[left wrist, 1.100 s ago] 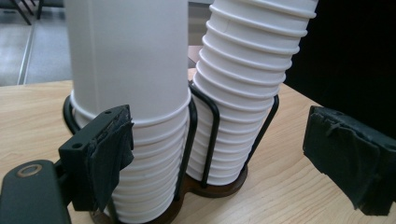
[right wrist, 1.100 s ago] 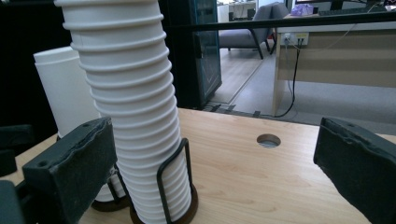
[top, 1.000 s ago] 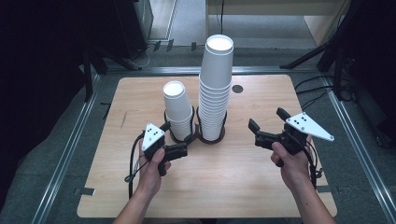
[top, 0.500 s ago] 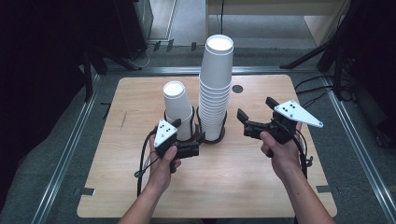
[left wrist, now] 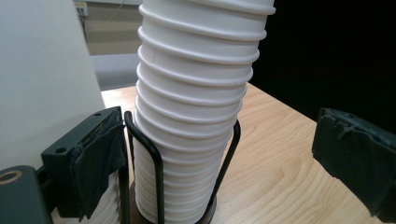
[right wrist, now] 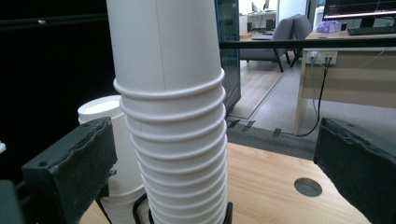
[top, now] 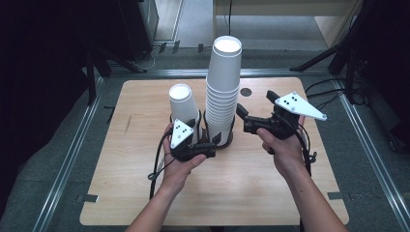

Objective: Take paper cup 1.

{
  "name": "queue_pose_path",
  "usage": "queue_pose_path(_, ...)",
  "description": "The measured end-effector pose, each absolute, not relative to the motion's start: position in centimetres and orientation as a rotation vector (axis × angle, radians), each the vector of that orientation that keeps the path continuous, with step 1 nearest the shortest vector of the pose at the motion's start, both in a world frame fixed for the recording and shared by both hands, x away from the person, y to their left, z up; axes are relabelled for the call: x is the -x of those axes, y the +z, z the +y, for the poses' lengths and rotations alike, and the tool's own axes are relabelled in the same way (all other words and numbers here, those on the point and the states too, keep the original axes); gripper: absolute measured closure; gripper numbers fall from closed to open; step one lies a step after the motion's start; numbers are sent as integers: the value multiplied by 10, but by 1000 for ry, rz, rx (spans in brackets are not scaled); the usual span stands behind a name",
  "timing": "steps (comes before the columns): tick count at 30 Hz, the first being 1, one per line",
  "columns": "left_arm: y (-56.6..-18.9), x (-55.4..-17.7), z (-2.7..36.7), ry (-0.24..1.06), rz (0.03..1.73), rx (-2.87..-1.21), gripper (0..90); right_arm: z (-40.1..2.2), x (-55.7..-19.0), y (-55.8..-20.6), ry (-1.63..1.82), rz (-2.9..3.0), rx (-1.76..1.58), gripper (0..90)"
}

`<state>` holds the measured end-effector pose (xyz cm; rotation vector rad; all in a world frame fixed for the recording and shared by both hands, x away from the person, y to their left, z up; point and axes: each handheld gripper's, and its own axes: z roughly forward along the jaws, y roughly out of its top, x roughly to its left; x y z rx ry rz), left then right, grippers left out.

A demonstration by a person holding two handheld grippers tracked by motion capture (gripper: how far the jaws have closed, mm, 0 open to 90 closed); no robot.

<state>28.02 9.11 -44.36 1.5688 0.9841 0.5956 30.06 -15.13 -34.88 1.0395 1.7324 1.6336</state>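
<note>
High view: we saw the tall stack of cups (top: 223,92) upright in its wire holder (top: 227,141), between our two tongs, the left gripper (top: 212,143) low at the base, the right gripper (top: 240,115) higher, just beside its flank. Left gripper view: the jaws were apart, the stack (left wrist: 196,112) straight ahead between them. Right gripper view: the jaws were wide apart, framing the stack (right wrist: 173,121), long axis vertical; we judged the right nearer a grasp.

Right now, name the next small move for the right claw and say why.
Probably ease the right claw forward and close near the top of the tall stack of white paper cups: its jaws are open, the stack stands between them untouched, and the left claw sits low by the black wire holder.
</note>
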Motion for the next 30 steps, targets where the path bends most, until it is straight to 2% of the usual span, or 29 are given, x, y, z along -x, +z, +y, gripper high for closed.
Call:
queue_pose_path(13,-442,-293,74,685,1002,-1522,32,-128,-311,-330,1643,1745,-1021,0)
queue_pose_path(30,-440,-306,66,710,1036,-1488,46,-101,-325,-314,1627,1758,-1010,0)
